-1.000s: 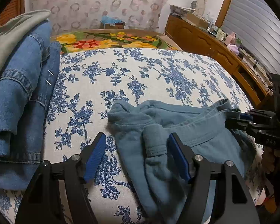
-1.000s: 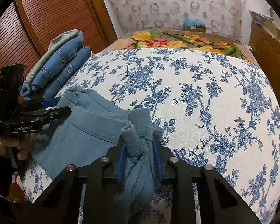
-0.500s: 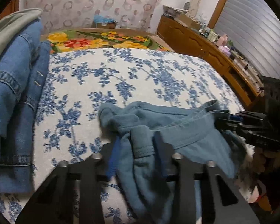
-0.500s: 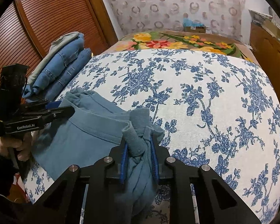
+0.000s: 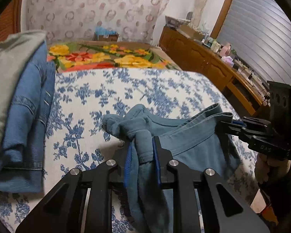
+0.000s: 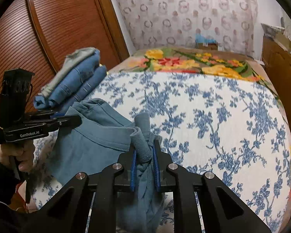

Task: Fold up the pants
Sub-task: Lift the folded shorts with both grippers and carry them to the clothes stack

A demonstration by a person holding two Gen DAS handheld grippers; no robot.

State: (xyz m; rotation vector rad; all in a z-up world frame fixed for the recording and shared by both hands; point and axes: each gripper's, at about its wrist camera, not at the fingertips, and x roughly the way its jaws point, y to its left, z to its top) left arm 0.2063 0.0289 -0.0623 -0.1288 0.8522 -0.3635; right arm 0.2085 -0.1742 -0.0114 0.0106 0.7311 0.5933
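The teal-blue pants (image 5: 190, 141) hang by their waistband between my two grippers above the near edge of the bed. My left gripper (image 5: 142, 147) is shut on a bunched corner of the waistband. My right gripper (image 6: 144, 151) is shut on the other bunched corner of the pants (image 6: 93, 141). In the left wrist view the right gripper (image 5: 230, 123) shows at the right, clamped on the waistband end. In the right wrist view the left gripper (image 6: 75, 119) shows at the left. The legs hang below the frames, hidden.
The bed carries a blue-floral cover (image 6: 213, 116) and a flowered blanket (image 5: 106, 56) further back. A stack of folded jeans with a grey garment on top (image 5: 15, 101) lies along the bed's left side. A wooden dresser (image 5: 213, 64) stands at the right.
My left gripper went from open around the waistband corner to shut on it. Both grippers have risen, lifting the waistband off the bed. The right gripper stayed shut.
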